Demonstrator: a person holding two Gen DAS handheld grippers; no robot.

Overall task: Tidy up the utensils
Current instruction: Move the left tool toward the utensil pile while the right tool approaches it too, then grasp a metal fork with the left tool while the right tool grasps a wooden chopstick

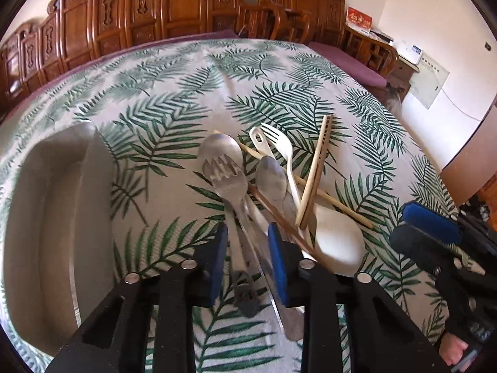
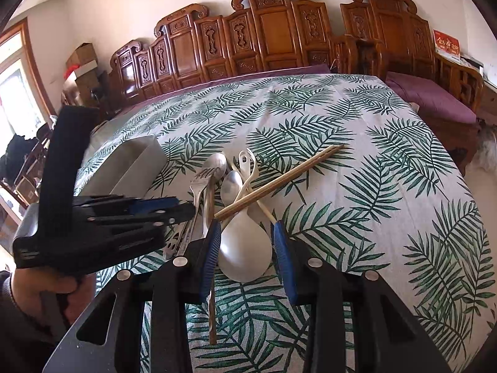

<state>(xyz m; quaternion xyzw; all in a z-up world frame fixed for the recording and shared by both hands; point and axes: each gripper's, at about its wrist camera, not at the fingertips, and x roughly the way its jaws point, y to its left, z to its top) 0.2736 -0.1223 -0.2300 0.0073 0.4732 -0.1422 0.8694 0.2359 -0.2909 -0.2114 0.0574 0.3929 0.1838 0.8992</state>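
A pile of utensils lies mid-table: a metal fork over a metal spoon, a second metal spoon, a white plastic fork, a large white spoon and wooden chopsticks. My left gripper is open, its blue pads straddling the metal fork's handle. My right gripper is open, its fingers either side of the large white spoon's bowl. The metal fork, spoons and chopsticks show there too. My right gripper shows at the right edge of the left wrist view.
A grey tray sits at the table's left; it shows in the right wrist view too. A leaf-print tablecloth covers the table. Carved wooden chairs line the far side. A purple cushion is at the right.
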